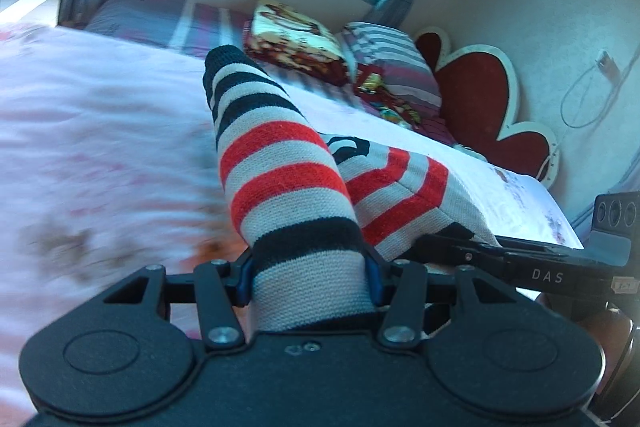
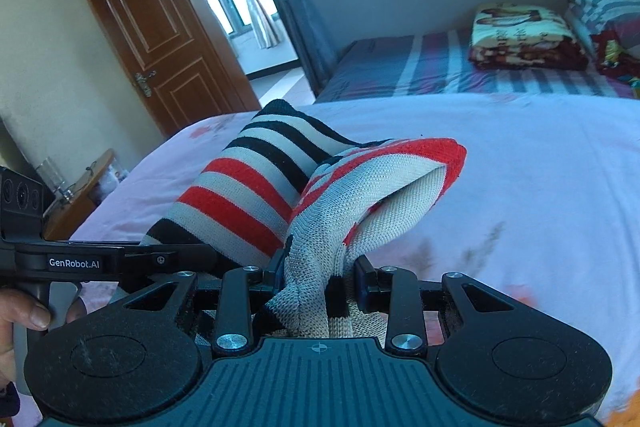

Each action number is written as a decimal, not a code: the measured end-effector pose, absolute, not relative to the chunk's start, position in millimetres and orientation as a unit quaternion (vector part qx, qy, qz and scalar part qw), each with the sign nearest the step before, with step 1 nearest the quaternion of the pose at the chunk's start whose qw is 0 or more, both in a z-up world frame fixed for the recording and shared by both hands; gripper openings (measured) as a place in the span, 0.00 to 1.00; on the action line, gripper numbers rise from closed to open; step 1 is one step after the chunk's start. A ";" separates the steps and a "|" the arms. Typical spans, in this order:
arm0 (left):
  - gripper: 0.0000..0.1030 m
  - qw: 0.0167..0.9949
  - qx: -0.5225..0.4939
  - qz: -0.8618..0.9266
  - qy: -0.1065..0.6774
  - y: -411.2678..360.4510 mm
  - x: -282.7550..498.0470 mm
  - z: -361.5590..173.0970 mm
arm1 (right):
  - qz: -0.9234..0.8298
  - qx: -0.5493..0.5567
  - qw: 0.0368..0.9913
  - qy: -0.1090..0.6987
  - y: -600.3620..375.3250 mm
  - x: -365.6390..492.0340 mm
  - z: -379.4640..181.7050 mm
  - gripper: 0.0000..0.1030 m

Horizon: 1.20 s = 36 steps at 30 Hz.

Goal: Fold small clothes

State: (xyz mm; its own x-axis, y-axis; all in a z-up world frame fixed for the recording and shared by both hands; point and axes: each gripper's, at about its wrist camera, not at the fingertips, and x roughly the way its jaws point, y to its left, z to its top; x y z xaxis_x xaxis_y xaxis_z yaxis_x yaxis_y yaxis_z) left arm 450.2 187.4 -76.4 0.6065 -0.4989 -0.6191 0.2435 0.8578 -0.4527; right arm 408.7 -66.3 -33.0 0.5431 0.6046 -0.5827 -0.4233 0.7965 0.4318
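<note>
1. The bed (image 2: pixel 520 187) with its pale pink sheet spreads ahead of and below both sets of fingers; in the left wrist view its surface is smeared with blur.
2. The striped knit garment (image 1: pixel 280 163), banded in grey, red and black, is lifted above the sheet and stretches from one gripper to the other. One sleeve-like tube runs forward from the left fingers; a folded edge with its pale inside showing arches up from the right fingers.
3. The left gripper (image 1: pixel 310 273) points forward and somewhat downward. Its fingers stand at a middling width, clamped on a thick grey-and-black band of the garment, blue pads pressed to either side.
4. The right gripper (image 2: pixel 320 281) is tilted down likewise. Its fingers stand narrower, pinching a bunched grey edge of the same garment.
5. Writing: seen from the right wrist, the left gripper's side bar, left of the right fingers, reads "GenRobot.AI" (image 2: pixel 74 263). Seen from the left wrist, the right gripper's bar, right of the left fingers, reads "DAS" (image 1: pixel 547 275).
6. A hand (image 2: pixel 20 319) grips the left gripper's handle, low and left of the right fingers, thumb wrapped over.
7. Far beyond the fingers lie a folded patterned blanket (image 2: pixel 524 35) and striped pillows (image 2: pixel 604 3); any print on the blanket is too small to read.
</note>
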 end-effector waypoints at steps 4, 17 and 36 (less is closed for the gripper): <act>0.48 0.879 -0.179 -0.196 0.397 222.7 444.2 -89.9 | 0.309 0.129 0.858 0.389 -36.8 412.7 -52.6 0.32; 0.63 0.870 -0.225 -0.185 0.398 260.7 445.8 -135.5 | 0.274 0.239 0.826 0.431 -79.6 421.9 -113.4 0.43; 0.47 0.894 -0.084 -0.155 0.413 246.8 495.5 -103.3 | 0.201 0.145 0.877 0.412 -74.0 475.3 -92.0 0.08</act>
